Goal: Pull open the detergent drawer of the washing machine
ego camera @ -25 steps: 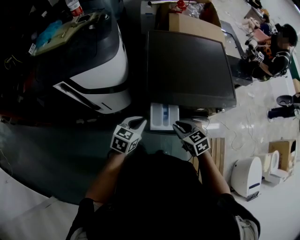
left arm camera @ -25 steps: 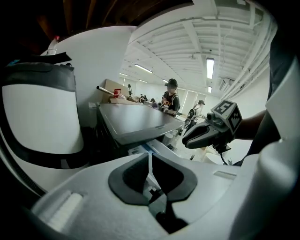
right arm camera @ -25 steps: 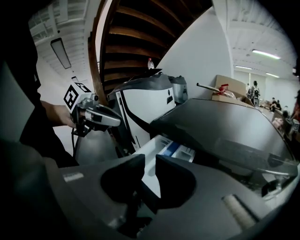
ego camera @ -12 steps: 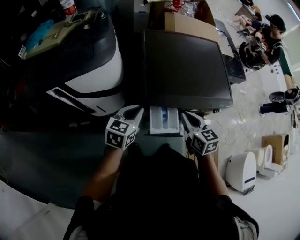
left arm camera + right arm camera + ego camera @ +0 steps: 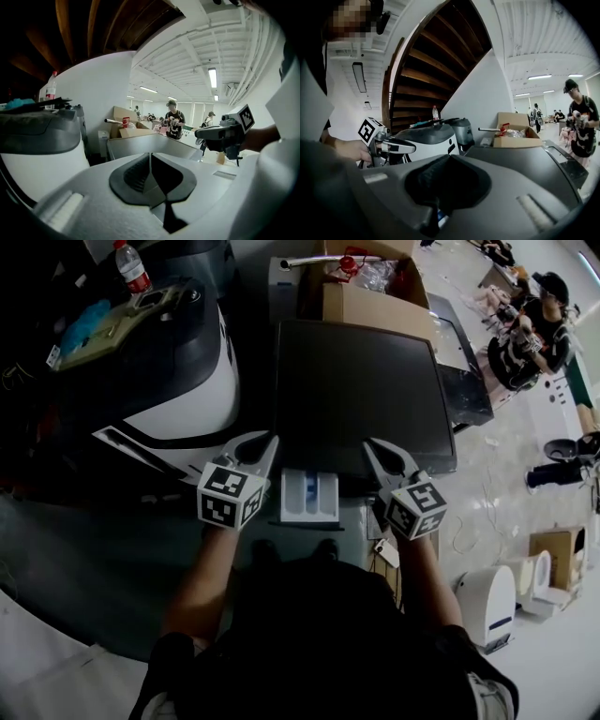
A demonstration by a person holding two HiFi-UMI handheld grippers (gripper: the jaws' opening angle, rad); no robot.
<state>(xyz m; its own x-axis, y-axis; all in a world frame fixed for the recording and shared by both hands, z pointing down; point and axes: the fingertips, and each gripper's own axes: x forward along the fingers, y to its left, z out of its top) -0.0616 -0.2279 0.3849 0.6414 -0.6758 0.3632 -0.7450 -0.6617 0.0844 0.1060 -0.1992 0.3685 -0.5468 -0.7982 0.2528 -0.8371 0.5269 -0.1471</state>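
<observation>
The drawer (image 5: 308, 496) sticks out of the washing machine (image 5: 356, 390), between and below the left claw (image 5: 265, 439) and right claw (image 5: 371, 444), whose jaws have just been closing and are now together on nothing, probably held clear because the pull looks done.

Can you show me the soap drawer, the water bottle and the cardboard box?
detergent drawer (image 5: 309, 499): head view, middle of its open white tray.
water bottle (image 5: 132, 270): head view, its label.
cardboard box (image 5: 375, 307): head view, its brown front flap.

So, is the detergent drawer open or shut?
Open: the detergent drawer juts out past the washing machine front, its white and blue compartments exposed.
</observation>
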